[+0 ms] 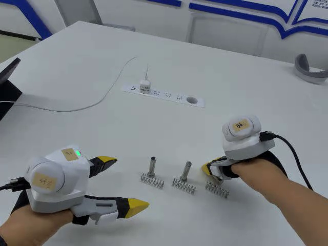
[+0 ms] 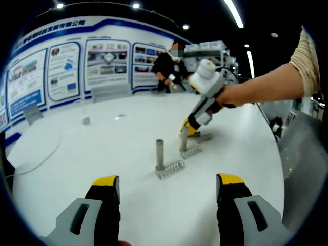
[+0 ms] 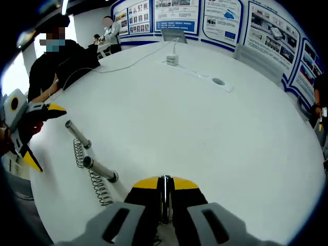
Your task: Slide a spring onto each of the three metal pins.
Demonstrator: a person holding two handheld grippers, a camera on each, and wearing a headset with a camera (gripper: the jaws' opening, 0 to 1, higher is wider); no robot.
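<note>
Two metal pins (image 1: 151, 166) (image 1: 185, 170) stand upright near the table's front, each with a spring (image 1: 152, 180) (image 1: 183, 186) lying at its foot. A third spring (image 1: 217, 189) lies to their right. My right gripper (image 1: 214, 172) is down at the table just above that spring, shut on a third metal pin (image 3: 165, 197) that shows as a thin sliver between the yellow jaws. My left gripper (image 1: 123, 183) hovers left of the pins, open and holding nothing. In the left gripper view the pins (image 2: 159, 154) (image 2: 183, 139) stand ahead of it, with the right gripper (image 2: 192, 125) behind them.
A white power strip (image 1: 164, 95) with a plug (image 1: 145, 86) and a thin cable (image 1: 92, 105) lies across the middle of the table. A dark object (image 1: 7, 82) sits at the left edge and a grey curved object (image 1: 310, 69) at the far right. People stand in the background.
</note>
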